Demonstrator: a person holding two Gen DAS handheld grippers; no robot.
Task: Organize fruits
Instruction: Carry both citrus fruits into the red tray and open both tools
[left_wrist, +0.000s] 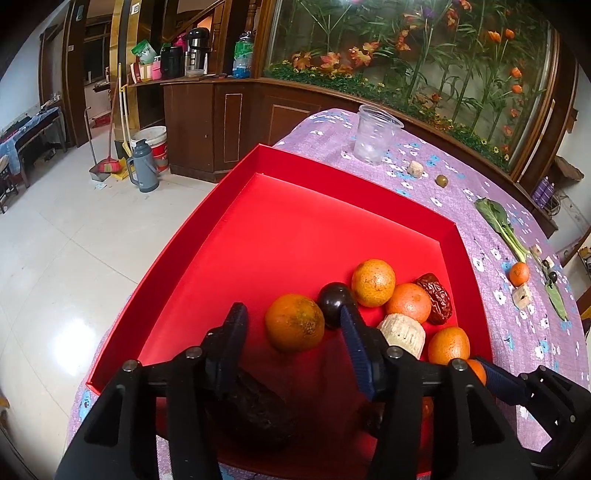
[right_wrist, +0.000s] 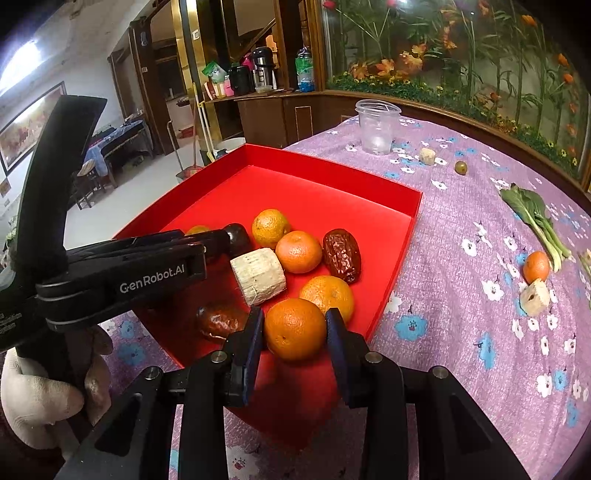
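A red tray (left_wrist: 258, 206) (right_wrist: 369, 184) on the purple flowered cloth holds several oranges, a dark plum (left_wrist: 334, 301) (right_wrist: 238, 236), red dates (left_wrist: 436, 297) (right_wrist: 341, 254) and a pale cut chunk (left_wrist: 402, 332) (right_wrist: 258, 275). My left gripper (left_wrist: 291, 325) is open above the tray, with a speckled orange (left_wrist: 294, 322) between its fingers. My right gripper (right_wrist: 295, 332) is shut on an orange (right_wrist: 294, 328) over the tray's near corner. A small orange (left_wrist: 519, 273) (right_wrist: 536, 266) lies on the cloth outside the tray.
On the cloth lie a clear plastic cup (left_wrist: 375, 133) (right_wrist: 376, 125), a green leaf vegetable (left_wrist: 498, 225) (right_wrist: 535, 218), a small green fruit (left_wrist: 441, 180) (right_wrist: 460, 167) and pale chunks (left_wrist: 414, 169) (right_wrist: 534, 297). A wooden cabinet (left_wrist: 207, 122) and tiled floor lie at the left.
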